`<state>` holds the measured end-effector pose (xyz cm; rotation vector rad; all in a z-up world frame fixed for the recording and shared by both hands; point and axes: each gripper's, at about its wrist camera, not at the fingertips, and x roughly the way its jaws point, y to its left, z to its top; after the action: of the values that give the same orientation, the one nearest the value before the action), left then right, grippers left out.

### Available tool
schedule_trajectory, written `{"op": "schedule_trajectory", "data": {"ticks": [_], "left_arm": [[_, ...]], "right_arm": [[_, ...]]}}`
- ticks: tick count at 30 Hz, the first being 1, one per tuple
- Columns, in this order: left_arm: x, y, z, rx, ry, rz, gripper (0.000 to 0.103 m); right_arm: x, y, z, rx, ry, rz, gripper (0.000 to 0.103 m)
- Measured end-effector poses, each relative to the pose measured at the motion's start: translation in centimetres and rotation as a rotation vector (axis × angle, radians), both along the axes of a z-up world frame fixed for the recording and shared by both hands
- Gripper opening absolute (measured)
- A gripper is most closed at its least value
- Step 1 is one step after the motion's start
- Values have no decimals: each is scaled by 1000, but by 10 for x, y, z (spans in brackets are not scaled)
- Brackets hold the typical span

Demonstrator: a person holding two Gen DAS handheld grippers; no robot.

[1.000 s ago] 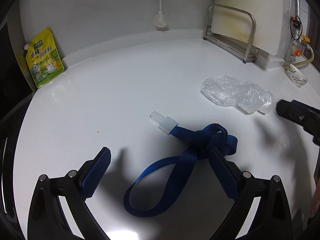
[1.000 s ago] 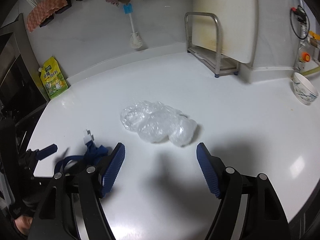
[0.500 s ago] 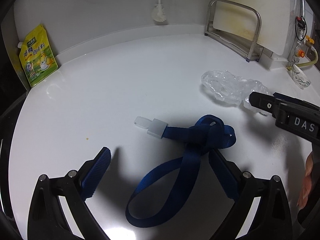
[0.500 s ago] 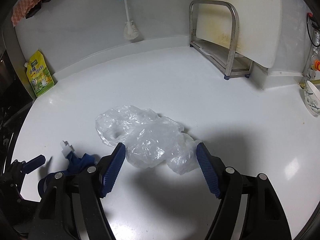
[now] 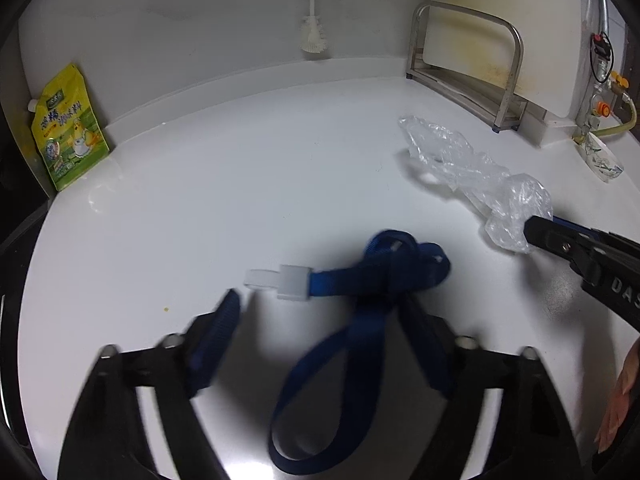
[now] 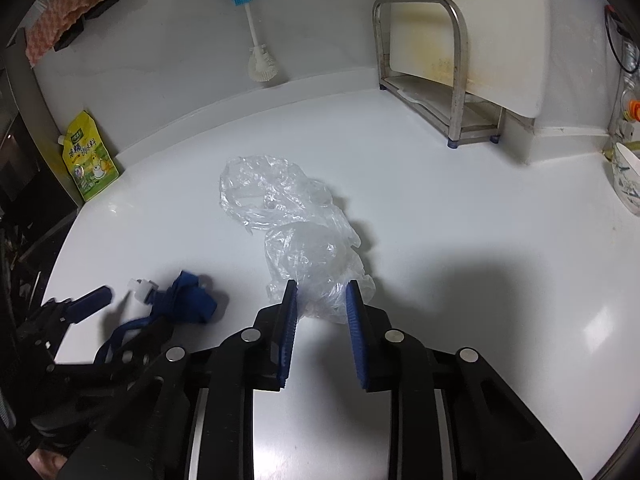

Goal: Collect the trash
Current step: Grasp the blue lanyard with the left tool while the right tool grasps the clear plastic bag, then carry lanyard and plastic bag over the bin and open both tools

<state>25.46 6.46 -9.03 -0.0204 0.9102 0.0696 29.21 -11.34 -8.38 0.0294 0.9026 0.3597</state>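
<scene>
A crumpled clear plastic bag (image 6: pixel 296 220) lies on the white counter (image 6: pixel 440 200). My right gripper (image 6: pixel 321 298) has its blue pads on both sides of the bag's near end, closed on it. The bag also shows in the left wrist view (image 5: pixel 472 168), with the right gripper's finger (image 5: pixel 560 240) at its end. A blue strap (image 5: pixel 360 300) with a white plastic clip (image 5: pixel 280 282) lies knotted on the counter. My left gripper (image 5: pixel 320 312) is open, its fingers on either side of the strap, low over it.
A yellow-green pouch (image 5: pixel 68 128) leans at the left wall. A steel rack with a white cutting board (image 6: pixel 460 72) stands at the back right. A dish brush (image 6: pixel 258 52) hangs on the back wall. A bowl (image 6: pixel 628 184) sits at the far right.
My right gripper moved forward and shut on the near end of the plastic bag. My left gripper's fingers narrowed around the blue strap and look blurred by motion.
</scene>
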Motion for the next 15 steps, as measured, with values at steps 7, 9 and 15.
{"op": "schedule_trajectory", "data": {"ticks": [7,9,15], "left_arm": [[-8,-2,0,-32,-16,-38,17],[-13,-1,1,-54,-15,-42,15],[-41,-8,10,-87,-24,-63,12]], "right_arm": [[-37,-13,6,48,2,-28,23],[-51,-17,7,59,2,-37,23],[-93,-26,9,87,10,-73,23]]}}
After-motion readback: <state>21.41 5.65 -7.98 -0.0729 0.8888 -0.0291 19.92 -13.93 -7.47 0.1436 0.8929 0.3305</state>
